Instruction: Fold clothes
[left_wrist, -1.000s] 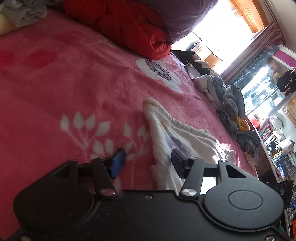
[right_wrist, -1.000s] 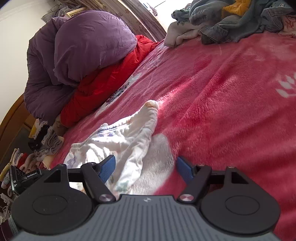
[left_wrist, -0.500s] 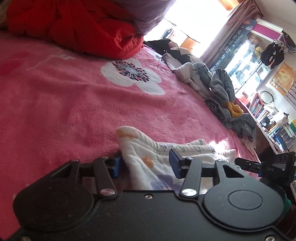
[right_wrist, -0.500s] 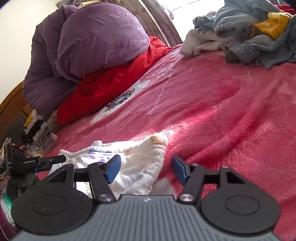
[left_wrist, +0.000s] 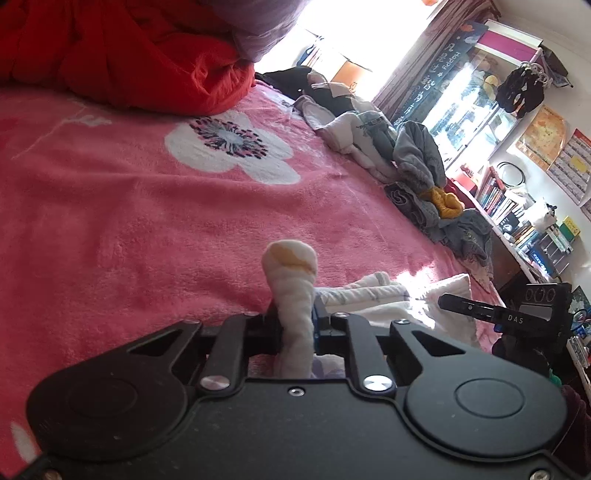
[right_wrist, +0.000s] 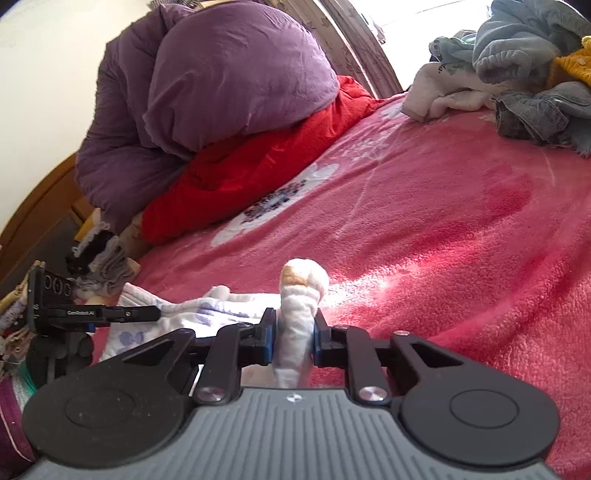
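Note:
A small white garment with orange and purple prints (left_wrist: 369, 291) lies on the pink blanket (left_wrist: 147, 221). My left gripper (left_wrist: 295, 325) is closing on one bunched end of it (left_wrist: 291, 273), and the pads press the cloth, which sticks up between them. My right gripper (right_wrist: 293, 336) is closing on the other bunched end (right_wrist: 303, 280) in the same way. The rest of the garment (right_wrist: 207, 306) stretches between the two grippers. Each wrist view shows the other gripper off to the side, at the garment's far end.
A heap of unfolded grey, white and yellow clothes (left_wrist: 417, 158) lies along the bed's far side (right_wrist: 517, 74). A red quilt (left_wrist: 129, 55) under a purple duvet (right_wrist: 221, 74) fills the head end. Bookshelves (left_wrist: 517, 214) stand beyond the bed.
Both grippers moved in over the garment's ends and closed; the flat ends are now pinched into upright bunches between the pads.

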